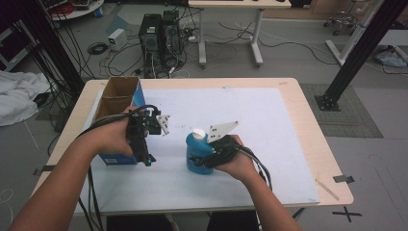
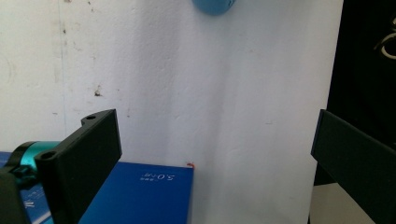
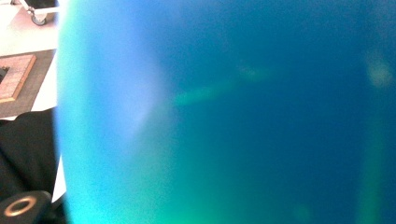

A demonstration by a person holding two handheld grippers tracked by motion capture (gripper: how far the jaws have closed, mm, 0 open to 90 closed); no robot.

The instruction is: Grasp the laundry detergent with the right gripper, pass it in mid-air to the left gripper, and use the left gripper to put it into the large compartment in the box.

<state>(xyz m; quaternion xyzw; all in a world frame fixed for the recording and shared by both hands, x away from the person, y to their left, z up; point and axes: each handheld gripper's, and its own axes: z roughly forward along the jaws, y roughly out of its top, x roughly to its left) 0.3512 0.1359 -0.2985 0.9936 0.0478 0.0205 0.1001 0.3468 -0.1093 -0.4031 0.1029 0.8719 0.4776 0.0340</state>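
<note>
Your forearms are bare, with no sleeves on them. Your left gripper (image 1: 148, 161) has a black body with a grey three-cornered plate on top, drilled with small holes, and a bundle of black cables looping back along your arm. In the left gripper view its 2 flat black jaws are squared slabs; one has 2 screw holes and a teal metal collar at its base. Your right gripper (image 1: 196, 161) is black too, with the same grey plate, black cables, and a brass-ringed hole.
</note>
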